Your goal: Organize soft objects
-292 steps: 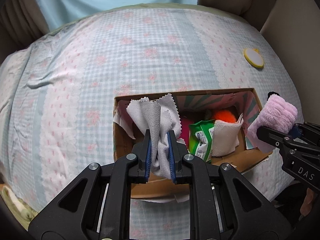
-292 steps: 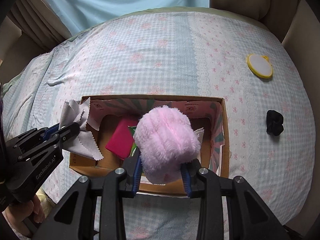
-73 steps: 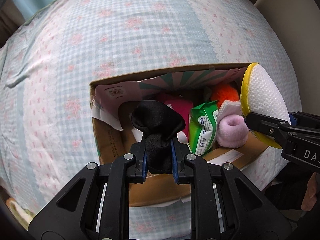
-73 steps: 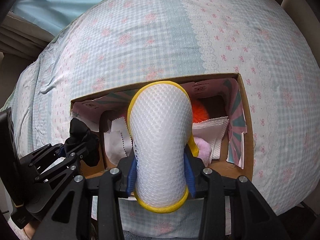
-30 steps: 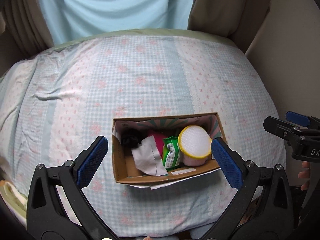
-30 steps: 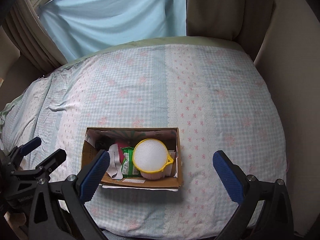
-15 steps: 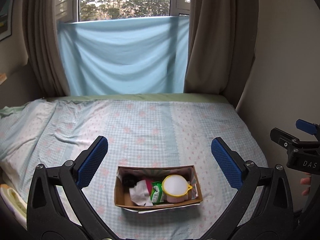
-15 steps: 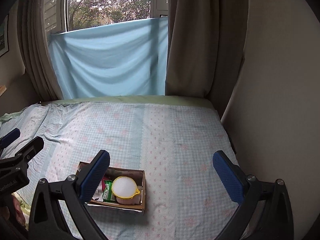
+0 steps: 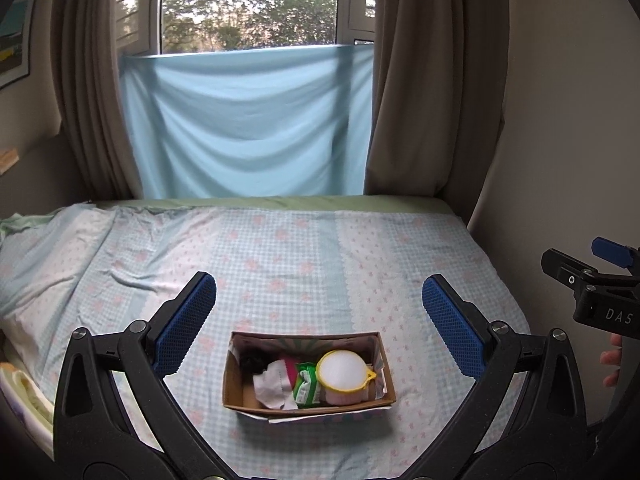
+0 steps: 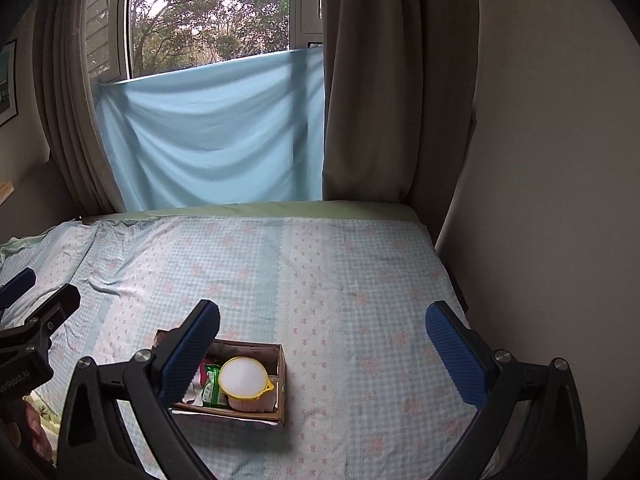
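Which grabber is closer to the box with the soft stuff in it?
Left, though not by much. The left gripper is open, raised and centred over the cardboard box. The right gripper is open too, but the box sits off to its left side.

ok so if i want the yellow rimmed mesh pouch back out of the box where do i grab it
Probably the yellow rim of the mesh pouch, coming from straight above. It lies flat on top of the other things at the right end of the cardboard box, so its edge is exposed and the box walls block side approaches.

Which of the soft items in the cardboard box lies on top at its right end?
The round white mesh pad with the yellow rim; it rests on a pink fluffy item, right of the green packet.
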Demonstrator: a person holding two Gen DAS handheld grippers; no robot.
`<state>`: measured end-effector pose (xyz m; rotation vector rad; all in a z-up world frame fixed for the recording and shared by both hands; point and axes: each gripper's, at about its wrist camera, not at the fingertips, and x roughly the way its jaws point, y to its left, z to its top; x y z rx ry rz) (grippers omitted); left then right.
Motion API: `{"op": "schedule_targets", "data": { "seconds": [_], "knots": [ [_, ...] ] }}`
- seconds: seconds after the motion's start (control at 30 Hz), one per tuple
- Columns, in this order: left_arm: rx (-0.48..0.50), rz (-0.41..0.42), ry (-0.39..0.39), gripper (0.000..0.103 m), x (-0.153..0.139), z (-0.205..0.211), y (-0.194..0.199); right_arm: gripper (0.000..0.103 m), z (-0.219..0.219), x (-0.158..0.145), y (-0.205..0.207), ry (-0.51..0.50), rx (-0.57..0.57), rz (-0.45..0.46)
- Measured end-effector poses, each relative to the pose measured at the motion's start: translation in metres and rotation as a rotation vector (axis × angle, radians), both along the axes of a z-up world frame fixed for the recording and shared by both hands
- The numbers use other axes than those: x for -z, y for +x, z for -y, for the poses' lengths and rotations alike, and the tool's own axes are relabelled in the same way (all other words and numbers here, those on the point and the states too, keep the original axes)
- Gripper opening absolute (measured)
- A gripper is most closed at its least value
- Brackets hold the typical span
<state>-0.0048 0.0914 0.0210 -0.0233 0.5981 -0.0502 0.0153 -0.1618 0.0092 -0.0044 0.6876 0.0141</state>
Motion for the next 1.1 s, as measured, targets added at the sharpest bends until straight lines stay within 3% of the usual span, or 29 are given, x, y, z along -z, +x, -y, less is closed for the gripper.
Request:
{"op": "schedule_targets", "data": {
  "seconds": [1.1],
  "knots": [
    [-0.003,0.026,0.019,0.103,-0.0063,0.0005,0.003,0.103,-0.0025,-0.0017,0.0036,0.003,-0.003,0.014]
  ]
}}
